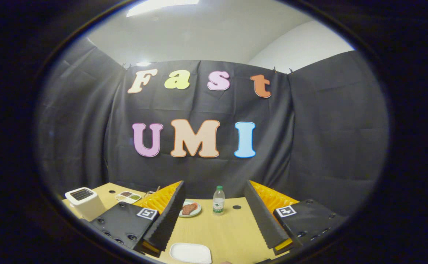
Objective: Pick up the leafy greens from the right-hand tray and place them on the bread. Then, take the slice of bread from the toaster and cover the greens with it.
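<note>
Gripper view has my tongs (214, 220) held above the wooden table (228, 231), fingers spread wide and grasping nothing. I take the water bottle (218, 200) as my landmark; it stands on the table beyond the gap between my fingers.

Just left of the bottle sits a round plate (190, 209) with a reddish-brown piece on it, which I judge to be meat, not bread. Far to the left of the bottle stands the white toaster (83, 201); its top slot looks dark, and I cannot tell from here whether a slice is in it. Between toaster and bottle, partly behind my left finger, lies a divided tray (128, 197) with green and brown fillings in its compartments. The leafy greens (135, 197) are probably the green patch there, though they are too small to be sure. On the near side of the bottle, between my fingers, lies an empty white rectangular plate (190, 253).

Greens should be light, limp and easy to tear, so I would pinch a bunched part gently. Toast would be light and stiff yet crumbly; I would take it by the top edge across its faces, squeezing lightly.
</note>
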The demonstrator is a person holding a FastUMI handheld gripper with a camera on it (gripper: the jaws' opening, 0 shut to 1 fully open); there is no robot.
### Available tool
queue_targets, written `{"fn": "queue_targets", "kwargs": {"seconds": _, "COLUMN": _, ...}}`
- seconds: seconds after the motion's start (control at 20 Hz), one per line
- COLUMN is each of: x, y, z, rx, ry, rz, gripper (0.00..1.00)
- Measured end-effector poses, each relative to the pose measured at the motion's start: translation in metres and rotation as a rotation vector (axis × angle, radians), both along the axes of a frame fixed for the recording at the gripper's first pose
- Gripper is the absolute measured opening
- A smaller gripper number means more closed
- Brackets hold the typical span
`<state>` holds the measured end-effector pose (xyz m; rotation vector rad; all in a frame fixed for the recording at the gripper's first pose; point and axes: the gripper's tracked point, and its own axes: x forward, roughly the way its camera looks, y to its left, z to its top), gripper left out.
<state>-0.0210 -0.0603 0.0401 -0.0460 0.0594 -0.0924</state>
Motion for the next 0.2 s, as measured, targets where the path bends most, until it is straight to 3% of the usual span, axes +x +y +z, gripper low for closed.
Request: {"fn": "queue_targets", "kwargs": {"seconds": 0.2, "x": 0.0007, "y": 0.0033, "z": -0.0042, "rx": 0.002, "ry": 0.007, "rz": -0.005, "gripper": 1.0}}
